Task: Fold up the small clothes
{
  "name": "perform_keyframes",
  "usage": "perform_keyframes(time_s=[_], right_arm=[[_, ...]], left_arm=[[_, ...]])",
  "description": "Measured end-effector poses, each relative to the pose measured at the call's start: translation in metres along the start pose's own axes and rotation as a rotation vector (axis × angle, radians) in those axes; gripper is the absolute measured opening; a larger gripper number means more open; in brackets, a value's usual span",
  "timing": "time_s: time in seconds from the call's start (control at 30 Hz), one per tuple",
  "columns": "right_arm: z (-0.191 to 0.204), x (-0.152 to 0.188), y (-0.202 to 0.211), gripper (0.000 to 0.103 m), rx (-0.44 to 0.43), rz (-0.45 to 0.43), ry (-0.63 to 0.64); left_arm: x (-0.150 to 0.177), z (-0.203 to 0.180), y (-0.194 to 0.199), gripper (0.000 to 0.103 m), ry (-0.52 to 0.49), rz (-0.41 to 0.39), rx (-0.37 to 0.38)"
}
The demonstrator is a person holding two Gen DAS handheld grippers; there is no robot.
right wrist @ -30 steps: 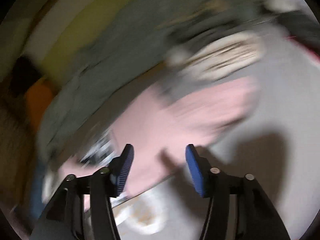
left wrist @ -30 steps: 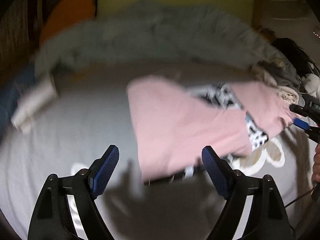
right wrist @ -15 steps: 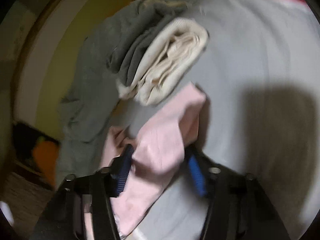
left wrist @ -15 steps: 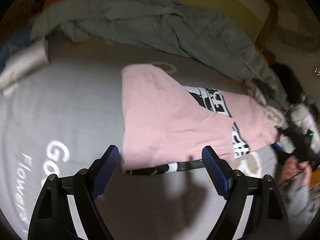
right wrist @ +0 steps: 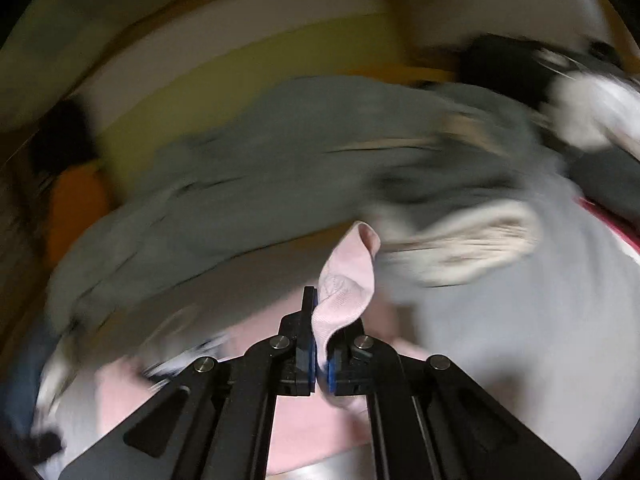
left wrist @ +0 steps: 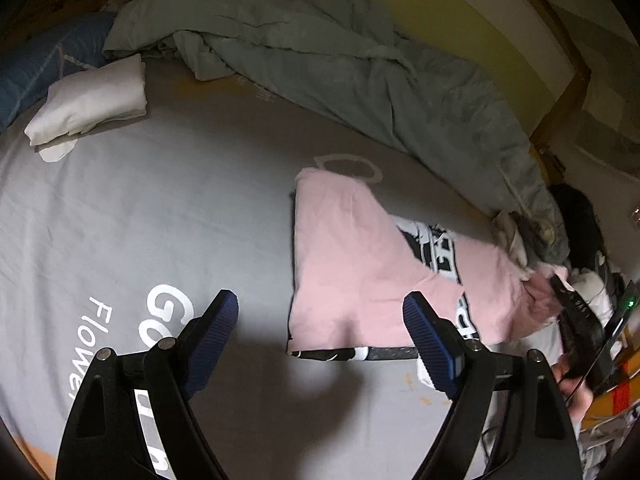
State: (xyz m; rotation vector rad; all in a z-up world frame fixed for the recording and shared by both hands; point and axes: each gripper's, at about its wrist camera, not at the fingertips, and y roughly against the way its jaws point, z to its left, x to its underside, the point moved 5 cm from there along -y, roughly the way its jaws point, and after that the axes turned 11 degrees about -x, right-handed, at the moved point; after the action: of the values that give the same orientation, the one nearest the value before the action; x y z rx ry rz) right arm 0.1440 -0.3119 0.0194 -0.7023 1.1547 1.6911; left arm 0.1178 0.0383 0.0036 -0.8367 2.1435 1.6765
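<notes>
A pink shirt [left wrist: 360, 264] with a black and white print lies partly folded on the grey bed sheet [left wrist: 180, 220]. My left gripper [left wrist: 324, 340] is open and empty, hovering over the sheet just left of the shirt's near edge. My right gripper [right wrist: 322, 356] is shut on a pink corner of the shirt [right wrist: 344, 288], which sticks up between its pads. The right gripper also shows in the left wrist view [left wrist: 560, 292] at the shirt's right end.
A rumpled grey duvet [left wrist: 340, 52] runs along the far side of the bed. A folded white garment [left wrist: 92, 100] lies at the far left. A cream and grey clothes pile [right wrist: 472, 240] sits to the right. A yellow wall [left wrist: 440, 0] stands behind.
My right gripper has closed on the shirt's pink corner and lifted it. The left gripper has drifted left, still open.
</notes>
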Motion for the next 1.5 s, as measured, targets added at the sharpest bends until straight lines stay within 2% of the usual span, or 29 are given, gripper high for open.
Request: perform_keyframes(time_s=[0.07, 0.17, 0.23, 0.27, 0.3, 0.37, 0.43, 0.47, 0.5, 0.57, 0.63, 0.73, 0.87, 0.93, 0.97, 1.0, 1.03, 1.07, 1.17, 1.2, 1.27, 1.33, 1.37, 1.43, 1.47, 1.5], right_arm=[[0.042, 0.013, -0.011, 0.003, -0.1, 0.044, 0.036], [0.083, 0.042, -0.033, 0.003, -0.224, 0.154, -0.017], [0.101, 0.065, -0.047, 0.003, -0.221, 0.202, 0.016], [0.104, 0.075, -0.054, 0.004, -0.198, 0.226, 0.036], [0.104, 0.089, -0.066, 0.005, -0.152, 0.29, 0.045], [0.094, 0.103, -0.075, 0.006, -0.123, 0.389, -0.006], [0.082, 0.111, -0.074, 0.009, -0.159, 0.437, -0.099], [0.08, 0.112, -0.068, 0.018, -0.183, 0.44, -0.125], [0.078, 0.112, -0.061, 0.034, -0.214, 0.45, -0.147], [0.078, 0.111, -0.042, 0.051, -0.294, 0.475, -0.172], [0.082, 0.108, -0.02, 0.051, -0.339, 0.472, -0.144], [0.083, 0.09, 0.002, 0.051, -0.339, 0.42, -0.06], [0.071, 0.058, 0.021, 0.051, -0.237, 0.316, 0.065], [0.061, 0.042, 0.016, 0.04, -0.111, 0.291, 0.181], [0.055, 0.037, 0.012, 0.031, -0.076, 0.295, 0.217], [0.051, 0.033, 0.008, 0.029, -0.07, 0.309, 0.242], [0.048, 0.032, 0.004, 0.029, -0.105, 0.332, 0.235], [0.045, 0.031, -0.001, 0.029, -0.159, 0.361, 0.211], [0.044, 0.033, -0.01, 0.029, -0.217, 0.404, 0.204], [0.042, 0.037, -0.009, 0.029, -0.227, 0.42, 0.207], [0.043, 0.047, -0.012, 0.029, -0.248, 0.458, 0.194], [0.044, 0.058, -0.011, 0.029, -0.265, 0.488, 0.179], [0.045, 0.064, -0.011, 0.029, -0.264, 0.496, 0.185], [0.047, 0.075, -0.014, 0.029, -0.27, 0.515, 0.204], [0.047, 0.079, -0.017, 0.029, -0.259, 0.529, 0.211], [0.047, 0.081, -0.021, 0.029, -0.257, 0.537, 0.206]], left_arm=[[-0.002, 0.002, 0.0, 0.083, 0.013, 0.001, 0.001], [-0.005, 0.009, 0.002, 0.083, 0.024, 0.002, -0.018], [-0.006, 0.013, 0.003, 0.083, 0.036, -0.003, -0.021], [-0.008, 0.016, 0.004, 0.083, 0.044, -0.005, -0.021], [-0.009, 0.017, 0.004, 0.083, 0.052, -0.002, -0.017], [-0.009, 0.018, 0.006, 0.083, 0.073, 0.015, 0.016], [-0.009, 0.016, 0.007, 0.083, 0.078, 0.029, 0.058], [-0.008, 0.015, 0.009, 0.083, 0.07, 0.025, 0.047], [-0.009, 0.012, 0.012, 0.083, 0.043, 0.0, -0.002], [-0.01, 0.005, 0.017, 0.083, -0.034, -0.064, -0.095], [-0.008, -0.007, 0.021, 0.083, -0.115, -0.108, -0.14], [-0.003, -0.017, 0.018, 0.084, -0.151, -0.106, -0.128], [0.004, -0.026, 0.008, 0.084, -0.187, -0.089, -0.12], [0.009, -0.031, 0.004, 0.083, -0.196, -0.072, -0.085], [0.011, -0.036, 0.002, 0.082, -0.198, -0.06, -0.041], [0.013, -0.042, -0.001, 0.079, -0.199, -0.049, 0.029], [0.016, -0.046, -0.004, 0.077, -0.199, -0.032, 0.084], [0.017, -0.053, -0.009, 0.075, -0.208, -0.012, 0.106], [0.016, -0.088, -0.03, 0.072, -0.345, -0.017, 0.006], [0.016, -0.097, -0.038, 0.072, -0.379, -0.004, 0.005], [0.012, -0.113, -0.058, 0.072, -0.376, 0.077, 0.075], [0.002, -0.123, -0.083, 0.071, -0.296, 0.195, 0.191], [-0.005, -0.126, -0.096, 0.066, -0.253, 0.228, 0.201], [-0.015, -0.127, -0.113, 0.026, -0.24, 0.202, 0.114], [-0.015, -0.129, -0.117, 0.002, -0.235, 0.198, 0.102], [-0.016, -0.13, -0.118, 0.001, -0.218, 0.189, 0.108]])
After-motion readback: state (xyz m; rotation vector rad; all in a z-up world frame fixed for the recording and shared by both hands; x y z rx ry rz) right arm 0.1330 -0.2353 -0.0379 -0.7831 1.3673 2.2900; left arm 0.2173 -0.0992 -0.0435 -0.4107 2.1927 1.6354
